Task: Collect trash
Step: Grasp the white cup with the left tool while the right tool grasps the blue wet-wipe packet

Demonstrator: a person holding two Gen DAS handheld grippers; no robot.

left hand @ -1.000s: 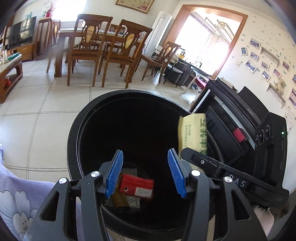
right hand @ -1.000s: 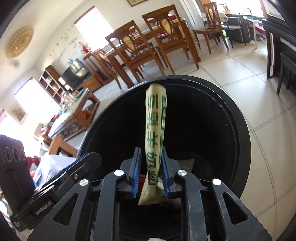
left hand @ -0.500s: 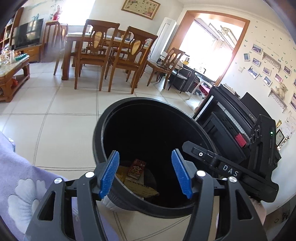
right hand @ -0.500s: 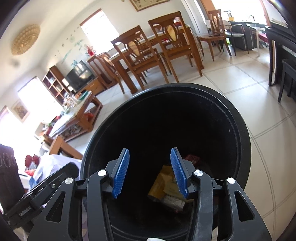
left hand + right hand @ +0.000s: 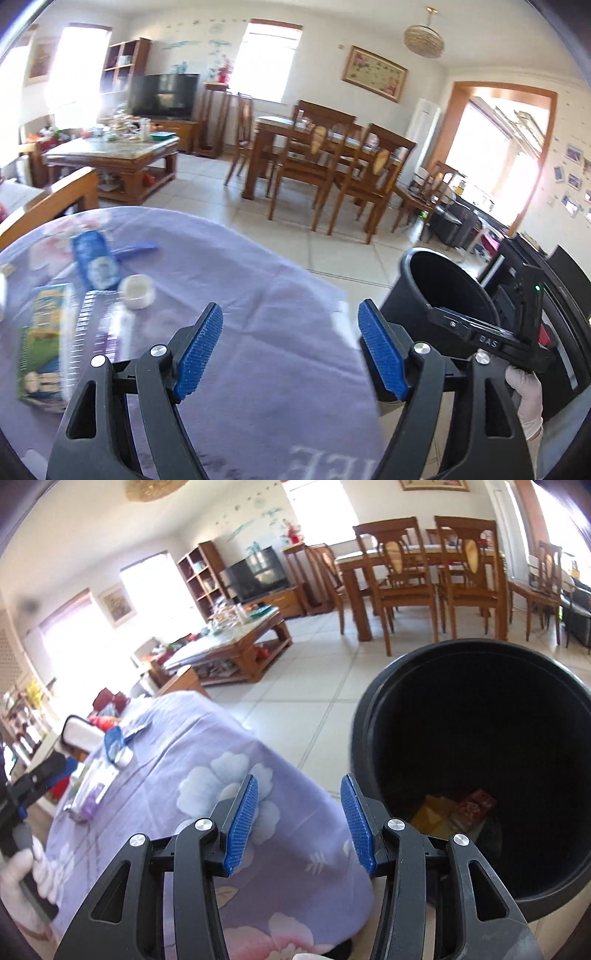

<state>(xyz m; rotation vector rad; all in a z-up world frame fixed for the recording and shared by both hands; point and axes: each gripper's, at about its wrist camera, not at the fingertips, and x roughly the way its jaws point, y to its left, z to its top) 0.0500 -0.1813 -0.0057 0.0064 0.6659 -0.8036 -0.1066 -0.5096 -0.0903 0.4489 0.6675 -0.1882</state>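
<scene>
Left gripper (image 5: 290,352) is over the lavender floral tablecloth (image 5: 288,369), jaws spread wide with nothing between the blue pads; they have just been opening further. Right gripper (image 5: 299,823) sits at the table's edge next to the black trash bin (image 5: 373,709), jaws parted and empty, only cloth and floor visible in the gap; they opened within the last second as well. Both grippers point downward at a slant. Inside the bin, at the bottom: a yellow wrapper (image 5: 437,810) and a red packet (image 5: 476,805) touching each other. In the left wrist view the same bin stands on the tiled floor beside the table, with the right gripper's black body in front of its rim and a white-gloved hand (image 5: 526,398) on its handle. Trash left on the table, all on the far-left side: a green-and-yellow carton (image 5: 44,343) lying flat, a clear plastic package (image 5: 99,328) just beside it, a small white round tub (image 5: 137,291), a blue-and-white pouch (image 5: 94,260) and a blue strip-shaped item (image 5: 136,246) behind the pouch. These are motion-blurred, so labels are unreadable. The right wrist view shows the same cluster at the table's far end, well apart from the bin.
</scene>
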